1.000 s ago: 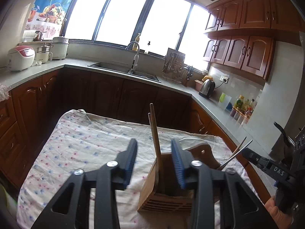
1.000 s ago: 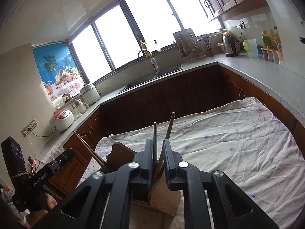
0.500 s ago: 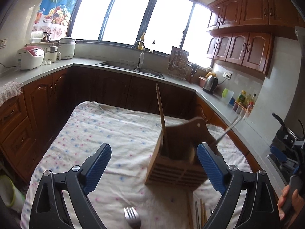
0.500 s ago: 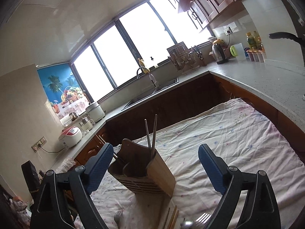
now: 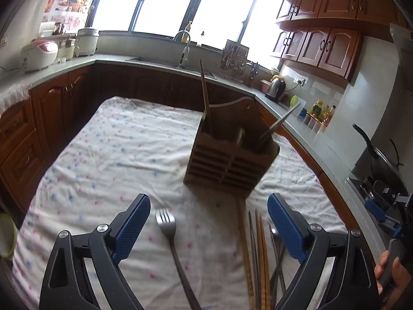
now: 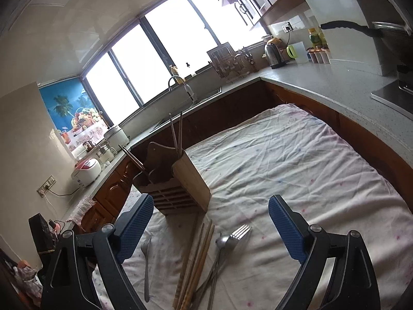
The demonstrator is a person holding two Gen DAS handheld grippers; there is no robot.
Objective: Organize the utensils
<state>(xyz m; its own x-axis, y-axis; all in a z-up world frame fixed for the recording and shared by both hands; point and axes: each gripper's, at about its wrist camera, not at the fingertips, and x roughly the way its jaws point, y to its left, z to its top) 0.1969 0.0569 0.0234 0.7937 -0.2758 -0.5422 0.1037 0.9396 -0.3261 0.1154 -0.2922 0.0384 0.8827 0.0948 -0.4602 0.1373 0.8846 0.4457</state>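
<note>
A wooden utensil holder (image 5: pixel 227 155) (image 6: pixel 178 183) stands on the cloth-covered table (image 5: pixel 108 155) with chopsticks (image 5: pixel 205 98) (image 6: pixel 176 134) upright in it. A metal fork (image 5: pixel 173 242) lies between the jaws of my open, empty left gripper (image 5: pixel 209 222). Wooden chopsticks (image 5: pixel 258 258) (image 6: pixel 196 261) and metal utensils lie beside it. My right gripper (image 6: pixel 210 224) is open and empty above a spoon (image 6: pixel 222 242) and a second fork (image 6: pixel 240 232). The first fork (image 6: pixel 146 266) lies at its left.
Kitchen counters (image 6: pixel 335 82) with dark wooden cabinets surround the table. A sink and tap (image 5: pixel 184 49) are at the far side. A kettle (image 5: pixel 276 87), rice cookers (image 5: pixel 38 54) and a pan (image 5: pixel 379 160) stand on the counters. The other gripper shows at the right edge (image 5: pixel 387 206).
Both grippers went from near-shut at the holder's chopsticks to wide open and pulled back and down from the holder; loose utensils on the cloth now show below them.
</note>
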